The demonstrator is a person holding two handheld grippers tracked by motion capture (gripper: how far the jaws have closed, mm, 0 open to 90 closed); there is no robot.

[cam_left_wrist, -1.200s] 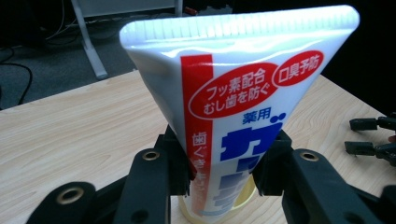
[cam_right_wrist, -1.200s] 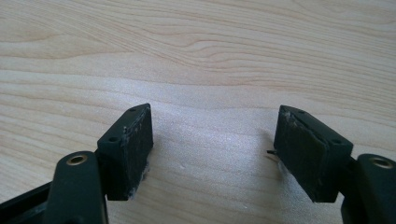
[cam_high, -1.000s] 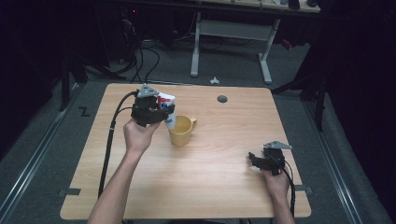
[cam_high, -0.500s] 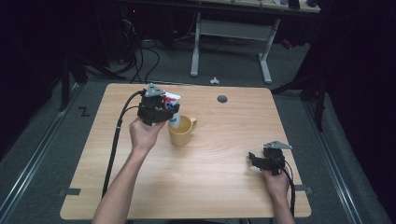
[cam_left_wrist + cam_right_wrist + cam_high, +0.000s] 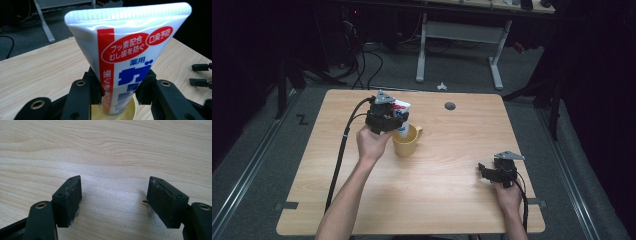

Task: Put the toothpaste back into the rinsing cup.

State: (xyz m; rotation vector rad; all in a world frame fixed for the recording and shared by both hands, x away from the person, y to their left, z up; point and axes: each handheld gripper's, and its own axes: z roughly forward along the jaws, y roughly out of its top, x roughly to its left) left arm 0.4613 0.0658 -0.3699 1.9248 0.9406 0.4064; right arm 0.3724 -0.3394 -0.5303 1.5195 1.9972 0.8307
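Left gripper (image 5: 398, 120): clenched on the tube (image 5: 125, 62), jaws pressing both flat sides just above its lower end, so the tube hangs steady with the cap end down.
Tube: upright, crimped end at 12 o'clock in the left gripper view, lower end inside the mug (image 5: 125, 113); held vertical, I judge, so it can drop in without catching the rim.
Grip height: low on the tube body, close over the mug mouth; that leaves little room to sink further before the jaws meet the rim.
Mug: yellow, standing near the table's middle in the high view (image 5: 406, 142), handle toward 2 o'clock, just at 4 o'clock of the left gripper.
Left hand (image 5: 373, 143): under the gripper at 7 o'clock of the mug, forearm coming in from the near edge.
Right gripper (image 5: 484, 171): released, nothing between its jaws, bare wood seen between them in the right gripper view (image 5: 113, 202); it rests at 4 o'clock of the mug, well apart, likely parked out of the way.
Table (image 5: 452, 210): light wood, a small round hole (image 5: 450, 106) at 1 o'clock of the mug.
Step in hand: standing the tube in the mug; release seems next.
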